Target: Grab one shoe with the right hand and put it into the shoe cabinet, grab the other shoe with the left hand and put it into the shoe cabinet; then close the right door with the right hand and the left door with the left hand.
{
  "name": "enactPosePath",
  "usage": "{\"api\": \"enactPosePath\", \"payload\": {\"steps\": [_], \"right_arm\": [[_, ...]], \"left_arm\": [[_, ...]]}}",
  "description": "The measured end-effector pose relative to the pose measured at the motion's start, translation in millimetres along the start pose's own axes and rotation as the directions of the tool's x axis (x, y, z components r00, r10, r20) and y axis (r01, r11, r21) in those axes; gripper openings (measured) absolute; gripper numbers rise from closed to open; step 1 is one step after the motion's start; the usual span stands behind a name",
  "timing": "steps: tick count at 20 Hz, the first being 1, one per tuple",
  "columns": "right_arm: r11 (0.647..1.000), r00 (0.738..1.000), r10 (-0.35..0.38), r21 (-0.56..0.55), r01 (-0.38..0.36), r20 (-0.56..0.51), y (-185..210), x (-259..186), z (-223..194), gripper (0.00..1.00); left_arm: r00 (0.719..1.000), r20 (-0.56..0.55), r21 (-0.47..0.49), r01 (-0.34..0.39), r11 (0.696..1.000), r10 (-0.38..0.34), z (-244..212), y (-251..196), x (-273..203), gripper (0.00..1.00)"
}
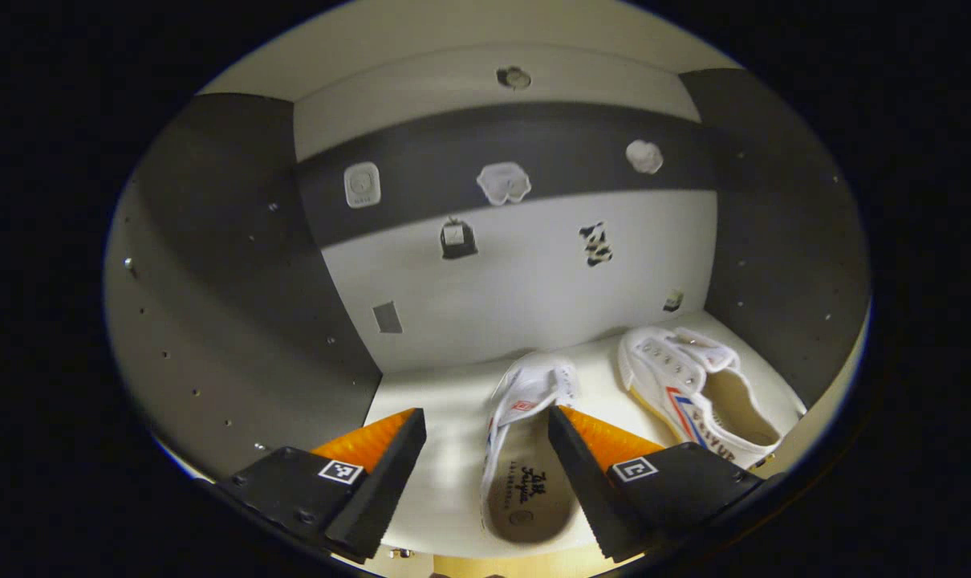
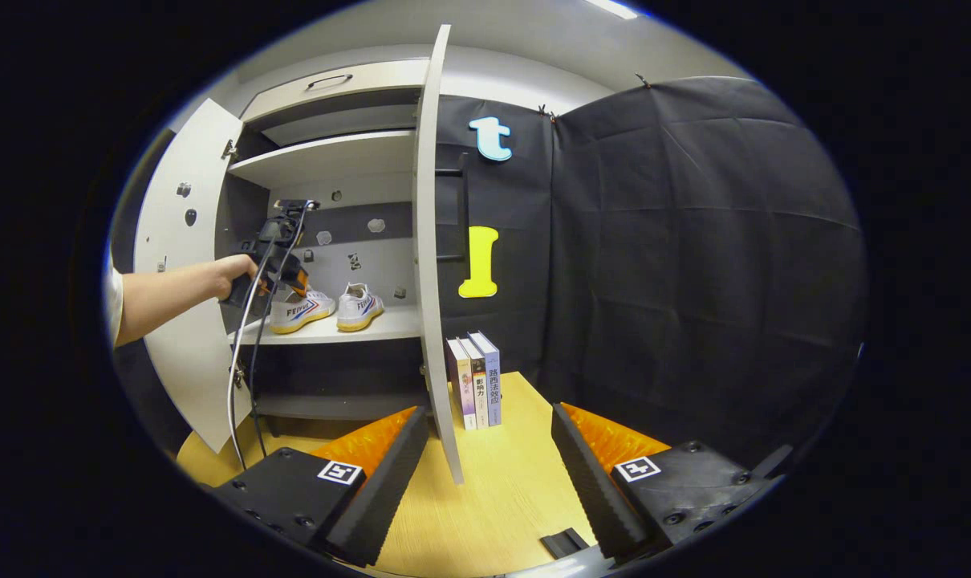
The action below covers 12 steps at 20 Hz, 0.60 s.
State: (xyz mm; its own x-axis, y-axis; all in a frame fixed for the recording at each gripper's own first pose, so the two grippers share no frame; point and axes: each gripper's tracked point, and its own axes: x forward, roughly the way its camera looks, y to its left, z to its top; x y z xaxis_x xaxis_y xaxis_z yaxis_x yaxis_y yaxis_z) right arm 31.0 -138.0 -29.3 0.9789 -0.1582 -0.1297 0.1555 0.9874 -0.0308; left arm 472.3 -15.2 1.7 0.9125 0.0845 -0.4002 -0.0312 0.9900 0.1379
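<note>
Left gripper [image 1: 485,421] spread wide, nothing held; right gripper [image 2: 489,417] too. Both white canvas sneakers, near [image 1: 526,449] and far [image 1: 698,393], parked on the cabinet's white shelf [image 1: 445,401]. Probably light, floppy; heel collar best. White hinged doors [image 2: 429,241] ajar, likely swing easily.

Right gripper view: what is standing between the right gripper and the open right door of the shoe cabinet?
In the right gripper view, bare wooden tabletop lies between the right gripper and the right door; three upright books stand just beside the door.

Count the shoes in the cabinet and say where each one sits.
2. One shoe lies on the cabinet shelf just ahead of the open left tool; the other shoe sits beside it, nearer the right wall.
</note>
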Motion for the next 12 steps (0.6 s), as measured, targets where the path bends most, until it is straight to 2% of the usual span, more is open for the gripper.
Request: {"api": "enactPosePath", "payload": {"steps": [4, 8, 9, 10, 12], "right_arm": [[0.999, 1.0, -0.008, 0.033, 0.007, 0.016, -6.5, 10.8, 13.7, 0.98], [1.0, 0.997, -0.021, 0.02, 0.019, 0.076, -20.9, 15.5, 42.0, 0.98], [0.999, 0.996, -0.026, 0.022, 0.024, 0.088, -26.5, 16.8, 49.1, 0.95], [0.999, 0.995, -0.034, 0.027, 0.031, 0.096, -32.9, 18.4, 55.7, 0.98], [0.998, 0.993, -0.046, 0.044, 0.041, 0.111, -45.1, 23.8, 67.2, 0.98]], "left_arm": [[0.98, 0.194, 0.018, 0.034, 0.999, -0.037, 29.5, -7.7, -72.9, 0.96], [0.924, 0.364, -0.004, 0.125, 0.992, -0.114, 40.1, -26.8, -158.1, 0.96], [0.908, 0.403, 0.004, 0.126, 0.992, -0.117, 37.9, -26.5, -177.4, 0.96], [0.893, 0.436, 0.01, 0.117, 0.993, -0.11, 32.7, -25.3, -195.3, 1.0], [0.87, 0.489, 0.001, 0.066, 0.998, -0.058, 10.8, -16.7, -222.4, 0.96]]}}
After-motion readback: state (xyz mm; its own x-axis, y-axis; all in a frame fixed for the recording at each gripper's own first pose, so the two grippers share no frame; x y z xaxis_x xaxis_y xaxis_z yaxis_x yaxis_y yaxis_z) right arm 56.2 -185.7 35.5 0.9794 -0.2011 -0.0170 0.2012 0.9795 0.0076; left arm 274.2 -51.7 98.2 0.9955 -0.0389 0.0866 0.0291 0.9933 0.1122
